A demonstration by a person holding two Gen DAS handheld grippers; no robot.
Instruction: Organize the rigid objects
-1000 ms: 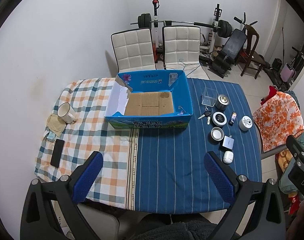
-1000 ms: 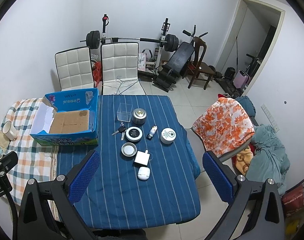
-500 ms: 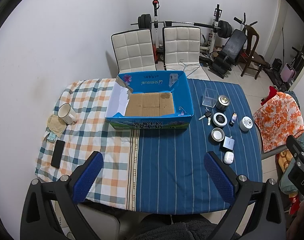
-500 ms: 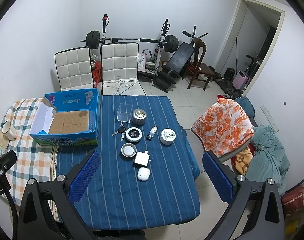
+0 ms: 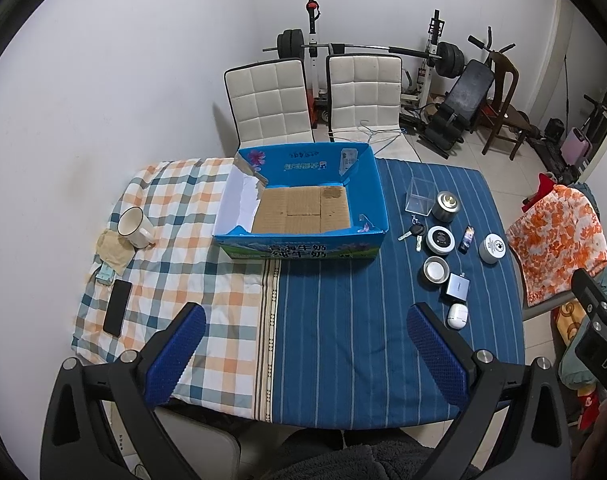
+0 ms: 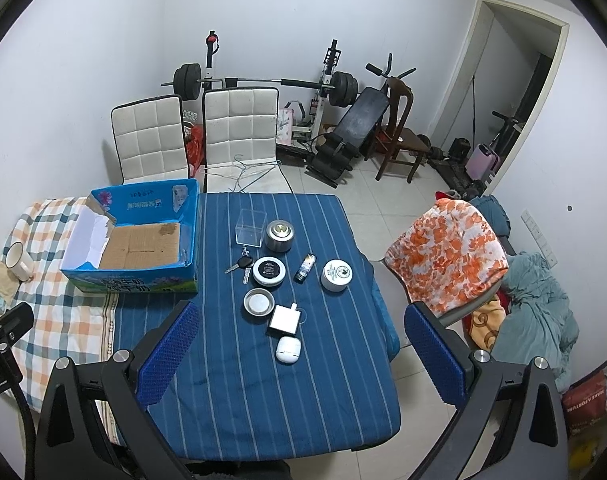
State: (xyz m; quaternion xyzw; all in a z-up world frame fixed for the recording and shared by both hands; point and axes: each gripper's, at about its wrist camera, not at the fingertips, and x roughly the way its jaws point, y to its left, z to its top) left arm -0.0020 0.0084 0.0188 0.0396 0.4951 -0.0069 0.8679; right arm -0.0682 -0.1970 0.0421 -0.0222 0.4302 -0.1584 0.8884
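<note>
An open blue cardboard box (image 5: pixel 303 246) (image 6: pixel 131 280) stands empty mid-table. To its right lie several small items: a clear cube (image 6: pixel 250 227), a metal tin (image 6: pixel 279 235), keys (image 6: pixel 239 266), a black round tin (image 6: pixel 268 271), a small bottle (image 6: pixel 305 267), a white jar (image 6: pixel 336 275), a silver lid (image 6: pixel 258 302), a white charger (image 6: pixel 284 317) and a white earbud case (image 6: pixel 288 350). My left gripper (image 5: pixel 305 354) is open and empty, high above the near table edge. My right gripper (image 6: pixel 299 354) is open and empty, above the earbud case.
A white mug (image 5: pixel 133 227) and a black phone (image 5: pixel 117 313) lie on the plaid cloth at the left. Two white chairs (image 5: pixel 315 100) stand behind the table, gym equipment beyond. A chair with an orange cloth (image 6: pixel 447 248) stands at the right.
Both grippers have drifted very slightly; the scene shifts down a touch in the left wrist view. Nothing on the table has moved.
</note>
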